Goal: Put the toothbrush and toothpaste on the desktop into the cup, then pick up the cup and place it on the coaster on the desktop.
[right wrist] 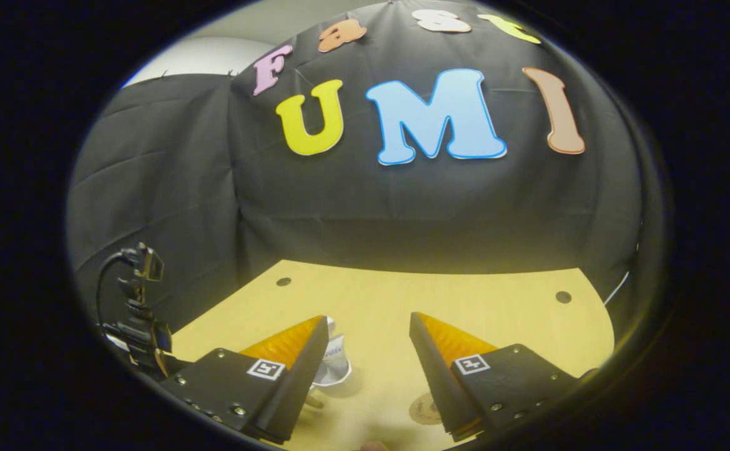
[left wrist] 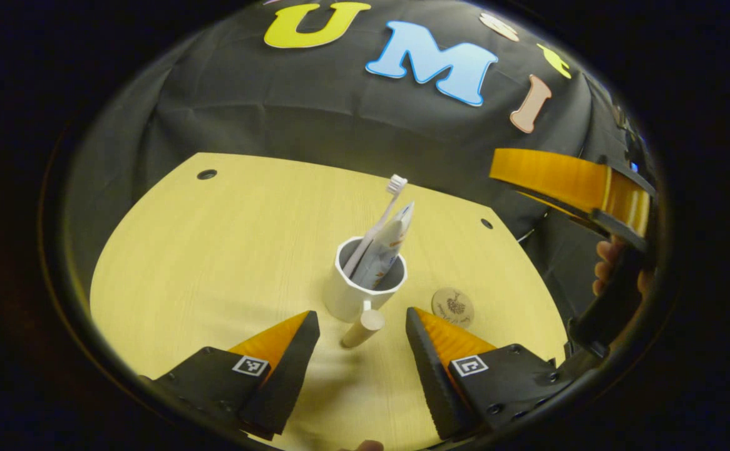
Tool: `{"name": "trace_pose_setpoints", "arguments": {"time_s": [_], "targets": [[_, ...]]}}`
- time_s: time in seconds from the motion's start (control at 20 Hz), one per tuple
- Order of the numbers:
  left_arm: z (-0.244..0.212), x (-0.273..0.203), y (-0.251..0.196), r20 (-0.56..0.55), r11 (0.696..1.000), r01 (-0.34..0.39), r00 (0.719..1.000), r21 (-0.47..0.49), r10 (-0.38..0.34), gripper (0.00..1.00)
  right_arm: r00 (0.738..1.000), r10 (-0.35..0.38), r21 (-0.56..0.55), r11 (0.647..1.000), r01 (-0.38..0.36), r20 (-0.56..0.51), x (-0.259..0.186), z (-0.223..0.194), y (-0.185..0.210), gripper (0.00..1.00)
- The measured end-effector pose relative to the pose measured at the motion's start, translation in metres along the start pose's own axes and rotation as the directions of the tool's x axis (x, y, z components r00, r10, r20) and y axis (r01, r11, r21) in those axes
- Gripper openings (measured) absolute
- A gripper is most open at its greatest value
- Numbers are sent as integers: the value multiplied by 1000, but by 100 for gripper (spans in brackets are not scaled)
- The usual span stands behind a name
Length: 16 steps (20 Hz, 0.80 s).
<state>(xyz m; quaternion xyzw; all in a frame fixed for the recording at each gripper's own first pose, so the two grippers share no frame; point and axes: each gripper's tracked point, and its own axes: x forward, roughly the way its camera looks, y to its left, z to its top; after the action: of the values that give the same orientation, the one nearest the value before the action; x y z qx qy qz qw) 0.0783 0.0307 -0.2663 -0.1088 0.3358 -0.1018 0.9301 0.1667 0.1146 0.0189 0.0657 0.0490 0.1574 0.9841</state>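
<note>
The cup [left wrist: 365,282] stands upright near the middle of the counter [left wrist: 215,263], with the toothbrush [left wrist: 382,216] and toothpaste [left wrist: 387,247] already leaning inside it, heads up toward 1 o'clock, so loading looks finished. Its wooden handle [left wrist: 363,329] points at 6 o'clock, straight toward the left gripper [left wrist: 362,332], whose fingers are spread wide on either side, probably lined up for a grasp. The coaster [left wrist: 452,307] lies flat just beside the cup at 4 o'clock; its printed design is too small to read. The right gripper [right wrist: 368,344] hangs above, fingers apart and empty.
</note>
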Motion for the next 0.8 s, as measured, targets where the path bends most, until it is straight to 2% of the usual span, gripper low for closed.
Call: {"name": "trace_pose_setpoints", "arguments": {"time_s": [0.05, 0.2, 0.5, 0.55, 0.65, 0.7, 0.75, 0.8], "targets": [[0, 4, 1, -12, 1000, -4, 1000, 3, 4, 90, 1000, -13, 4, 1000, 13, -5, -4, -2, -6, 83], [-2, 18, 5, -38, 1000, -17, 999, 6, 17, 91, 999, -47, 18, 999, 47, -19, -14, -10, -21, 83], [-13, 43, 14, -116, 999, -39, 992, -1, 39, 90, 991, -115, 58, 991, 119, -67, -39, -30, -55, 83], [-15, 46, 16, -125, 999, -42, 991, 2, 42, 82, 990, -124, 71, 989, 129, -71, -43, -33, -60, 83], [-16, 51, 19, -143, 999, -51, 988, 11, 52, 82, 986, -148, 84, 984, 154, -79, -52, -37, -70, 83], [-19, 54, 21, -156, 998, -55, 986, 16, 57, 88, 984, -157, 87, 983, 164, -84, -56, -40, -74, 83], [-20, 55, 20, -166, 998, -52, 985, 18, 55, 87, 982, -166, 89, 981, 174, -91, -61, -42, -77, 83], [-22, 59, 19, -177, 999, -50, 983, 21, 53, 82, 980, -173, 91, 979, 182, -96, -65, -44, -80, 83]]}}
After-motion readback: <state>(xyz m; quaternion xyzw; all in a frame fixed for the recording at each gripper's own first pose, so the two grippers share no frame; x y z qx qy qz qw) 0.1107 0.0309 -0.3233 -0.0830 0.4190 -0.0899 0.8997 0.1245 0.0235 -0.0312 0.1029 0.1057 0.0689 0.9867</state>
